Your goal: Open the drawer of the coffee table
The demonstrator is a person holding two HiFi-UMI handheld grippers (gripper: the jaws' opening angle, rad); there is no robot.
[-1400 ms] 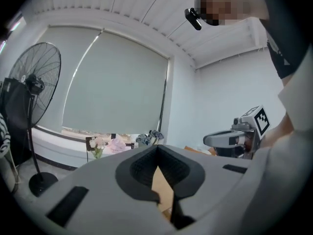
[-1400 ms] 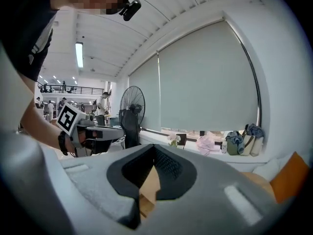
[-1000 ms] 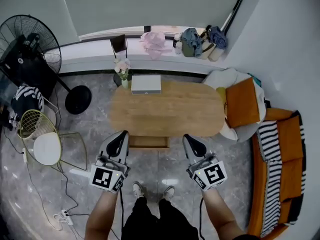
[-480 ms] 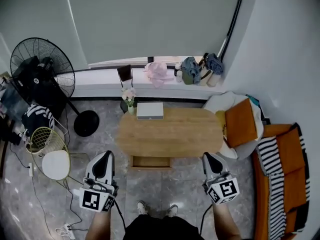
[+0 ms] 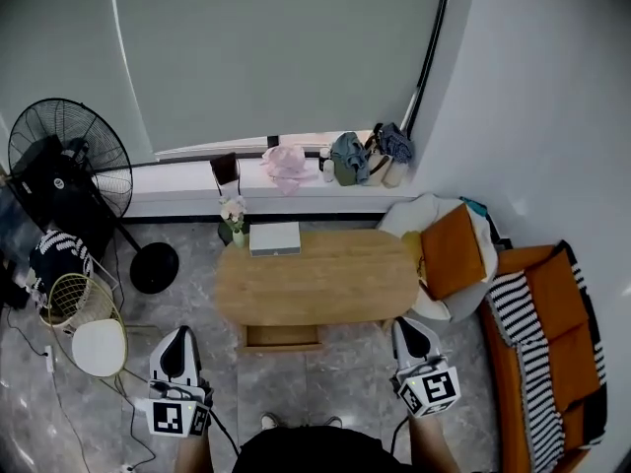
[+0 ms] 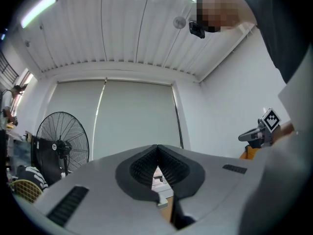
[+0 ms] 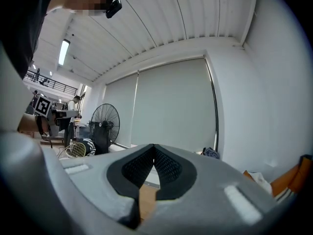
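- Drawer (image 5: pixel 282 337) pokes out a bit under desk (image 5: pixel 315 284), near edge.
- Left claw (image 5: pixel 180 335), right claw (image 5: pixel 408 327): both pressed together, empty, clear of it.
- Step: prob. done; else grip front, pull further.

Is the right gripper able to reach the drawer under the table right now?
Probably yes. The drawer sticks out under the coffee table, and nothing stands between it and the right gripper, though its shut jaws would need opening.
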